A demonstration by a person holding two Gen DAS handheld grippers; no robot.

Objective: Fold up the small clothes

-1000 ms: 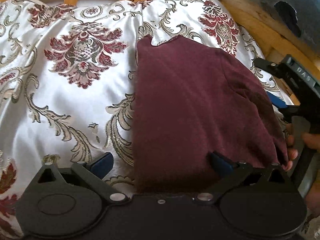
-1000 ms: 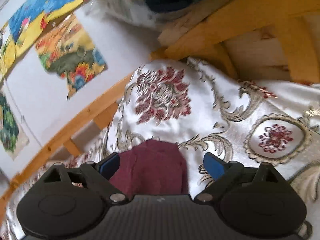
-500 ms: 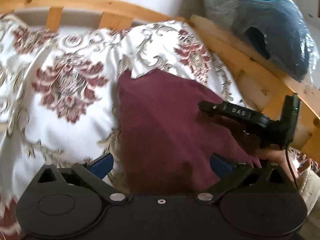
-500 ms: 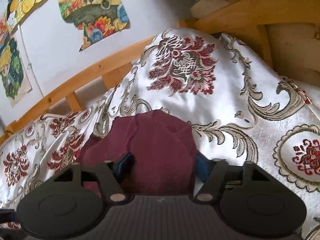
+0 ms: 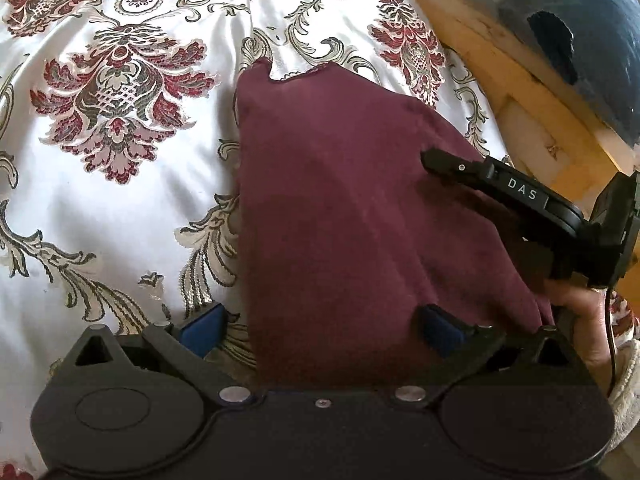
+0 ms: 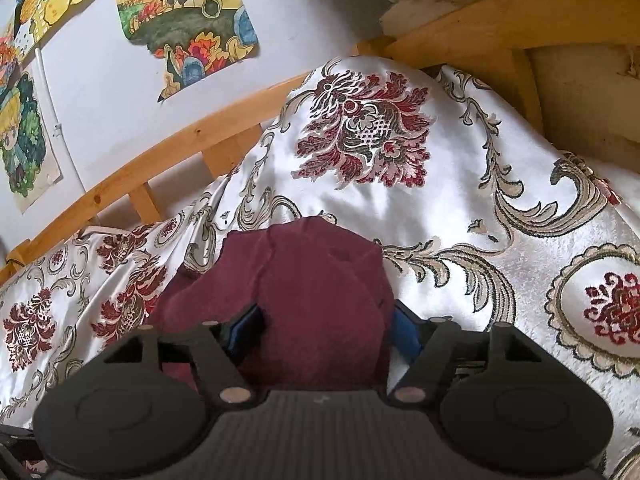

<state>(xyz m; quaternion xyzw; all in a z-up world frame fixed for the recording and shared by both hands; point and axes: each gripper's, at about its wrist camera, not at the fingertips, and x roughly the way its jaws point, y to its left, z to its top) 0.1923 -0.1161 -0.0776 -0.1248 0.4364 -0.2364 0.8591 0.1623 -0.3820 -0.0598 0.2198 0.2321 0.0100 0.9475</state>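
A maroon garment (image 5: 340, 208) lies on the white satin bedspread (image 5: 120, 208), which has red and gold ornaments. My left gripper (image 5: 320, 330) is open at the garment's near edge. Its right pad sits over the cloth, and its left pad is over bare bedspread. In the right wrist view, my right gripper (image 6: 326, 330) has a bunched fold of the maroon garment (image 6: 316, 288) filling the gap between its blue pads. The pads press on it while the jaws open slightly. One finger of that gripper (image 5: 452, 166) lies over the garment's right side, and a hand (image 5: 576, 308) holds it.
A wooden bed frame (image 5: 500, 64) runs along the back and right of the bedspread, and its rail (image 6: 160, 160) stands below a white wall. A blue-grey plastic-wrapped bundle (image 5: 560, 20) sits beyond the frame. Colourful pictures (image 6: 192, 20) hang on the wall.
My right gripper came in over the garment's right side and its jaws narrowed around a bunch of cloth. The right wrist rolled. The left view shifted a little over the garment.
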